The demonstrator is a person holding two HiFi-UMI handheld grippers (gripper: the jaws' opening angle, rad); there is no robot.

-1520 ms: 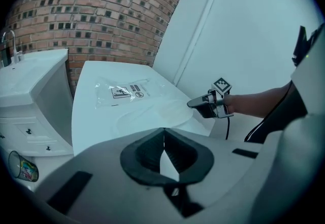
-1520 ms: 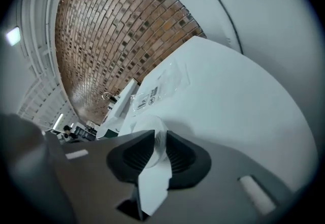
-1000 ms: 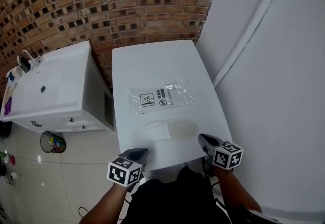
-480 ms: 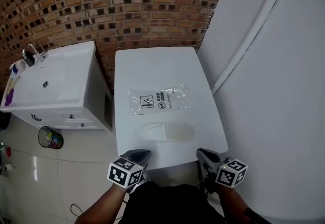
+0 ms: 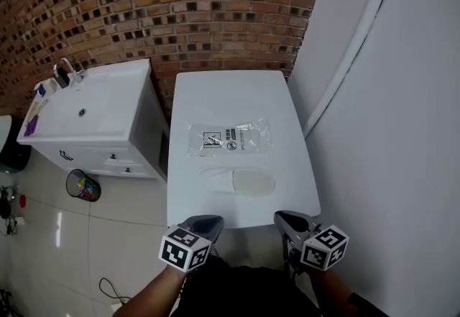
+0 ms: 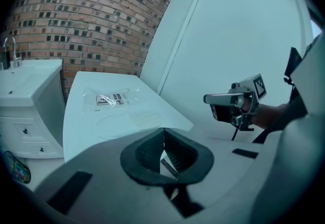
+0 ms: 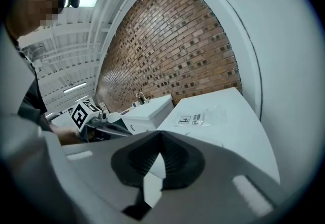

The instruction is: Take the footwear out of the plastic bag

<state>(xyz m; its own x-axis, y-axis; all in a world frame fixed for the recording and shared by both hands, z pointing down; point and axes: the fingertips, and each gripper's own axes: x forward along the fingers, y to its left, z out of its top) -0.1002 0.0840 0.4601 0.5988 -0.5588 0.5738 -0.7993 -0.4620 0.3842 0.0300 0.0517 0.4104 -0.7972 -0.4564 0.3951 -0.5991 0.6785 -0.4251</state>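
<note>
Both hand-held grippers have drawn back from the near edge of the bench (image 5: 230, 96) and risen a little since the earlier frames; nothing on the bench has shifted. Left hand-held gripper (image 5: 204, 223): jaws clenched together, nothing between them. Right hand-held gripper (image 5: 287, 221): likewise clenched and empty, level with the left and well apart from it.

White slipper (image 5: 241, 181): lies flat on the bench, ahead of the two grippers and roughly between the lines they point along, nearer to them than anything else there. It is bare, with no film over it. Plastic bag (image 5: 230, 137): lies just beyond the slipper, farther from both grippers, flat and clear with a printed label toward the left gripper's side. Bag and slipper sit close together but do not appear to overlap. Whether the bag holds anything more cannot be told, though it looks flat.

Washbasin cabinet (image 5: 93, 121): stands off to the left gripper's side, beside the bench, against the brick wall (image 5: 180, 14).

Reading: with the slipper out in the open and both grippers withdrawn and holding nothing, the removal appears complete. The retreat reads as a release of the work area, not an approach for another grasp.
</note>
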